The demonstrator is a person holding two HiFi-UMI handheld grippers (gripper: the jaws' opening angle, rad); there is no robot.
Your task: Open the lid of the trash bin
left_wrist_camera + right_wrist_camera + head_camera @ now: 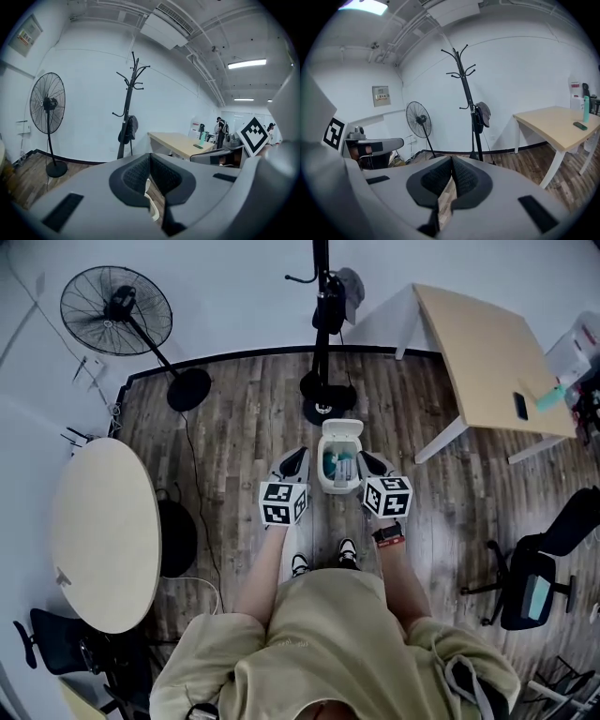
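Observation:
A small white trash bin stands on the wood floor in front of the person's feet. Its lid is tipped up at the far side, and teal and blue contents show inside. My left gripper hovers just left of the bin, its jaws shut with nothing between them. My right gripper is close to the bin's right side, also shut and empty. In the left gripper view the jaws meet at the tips, and a white sliver of the bin shows below them. In the right gripper view the jaws are pressed together over floor.
A black coat stand rises right behind the bin. A pedestal fan is at the back left, a round table at the left, a rectangular table at the back right, an office chair at the right.

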